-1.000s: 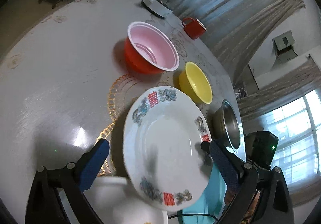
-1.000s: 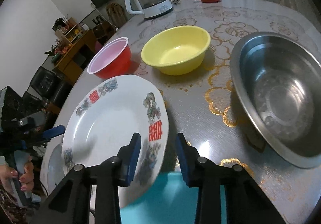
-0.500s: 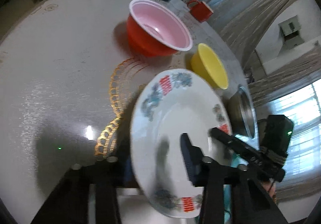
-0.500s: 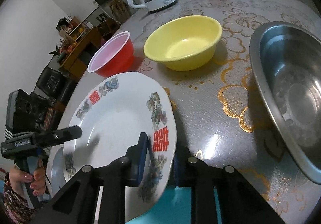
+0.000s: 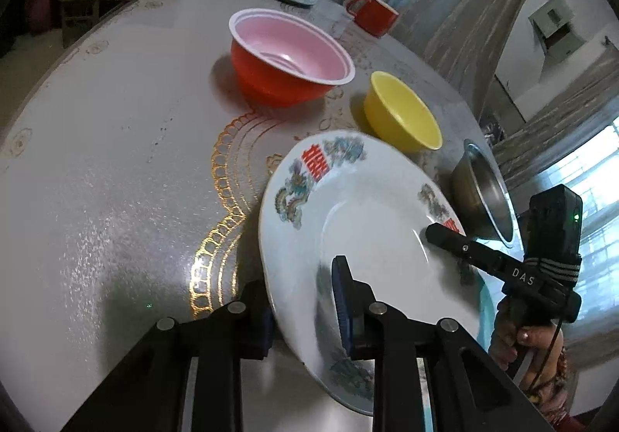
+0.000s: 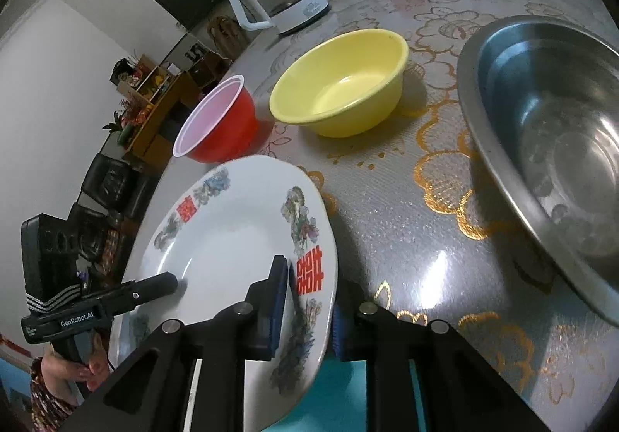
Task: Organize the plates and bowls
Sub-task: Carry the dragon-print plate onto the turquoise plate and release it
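Plate (image 5: 371,230), tilted above the table (image 5: 116,168), gripped at opposite rims: left gripper (image 5: 305,312) and right gripper (image 6: 307,300) each have jaws closed narrow on its edge. Beyond stand the red bowl (image 5: 290,64), yellow bowl (image 5: 402,110) and steel bowl (image 6: 549,145), all separate. Judged early: nothing stacked yet.

I read "DAS" in pale letters on the black body of the right gripper (image 5: 445,234), seen from my left camera. From my right camera, "GenRobot.AI" stands in white on the side of the left gripper (image 6: 170,281). The white plate (image 6: 228,238) carries a red double-happiness sign at two spots on its rim. Nothing else is legible to me.
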A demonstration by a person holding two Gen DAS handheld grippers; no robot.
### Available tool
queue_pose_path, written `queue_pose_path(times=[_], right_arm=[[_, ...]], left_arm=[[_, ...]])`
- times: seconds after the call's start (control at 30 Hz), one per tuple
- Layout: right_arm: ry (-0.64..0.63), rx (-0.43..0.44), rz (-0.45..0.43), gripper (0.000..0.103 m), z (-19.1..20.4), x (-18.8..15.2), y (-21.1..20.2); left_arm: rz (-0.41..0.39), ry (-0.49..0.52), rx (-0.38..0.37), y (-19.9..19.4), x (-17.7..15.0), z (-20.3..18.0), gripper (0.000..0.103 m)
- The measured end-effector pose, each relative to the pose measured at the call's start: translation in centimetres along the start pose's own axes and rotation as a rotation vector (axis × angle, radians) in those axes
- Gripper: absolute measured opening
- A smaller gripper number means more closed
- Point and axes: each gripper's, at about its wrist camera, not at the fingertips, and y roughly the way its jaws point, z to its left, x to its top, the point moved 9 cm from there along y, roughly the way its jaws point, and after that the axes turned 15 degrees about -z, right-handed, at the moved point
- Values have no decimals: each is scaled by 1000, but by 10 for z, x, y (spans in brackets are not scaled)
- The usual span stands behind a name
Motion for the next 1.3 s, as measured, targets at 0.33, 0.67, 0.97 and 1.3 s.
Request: queue_pose_path(times=[0.33,0.67,0.97,1.3], right_arm=[[-48,22,-60,18,17,4,-30],[-68,27,-110,18,17,-5,-72],[-84,-11,-171,18,0,-22,-131],[-69,-72,-189,18,-27,-45,-172]], left_arm=[[-60,48,-37,-23,-3,-28,25],[-136,124,-94,-47,-16,-71,25],[-156,156,-166,-54,-53,-120,25],[-140,129,-198,-49,-96,-145,26]])
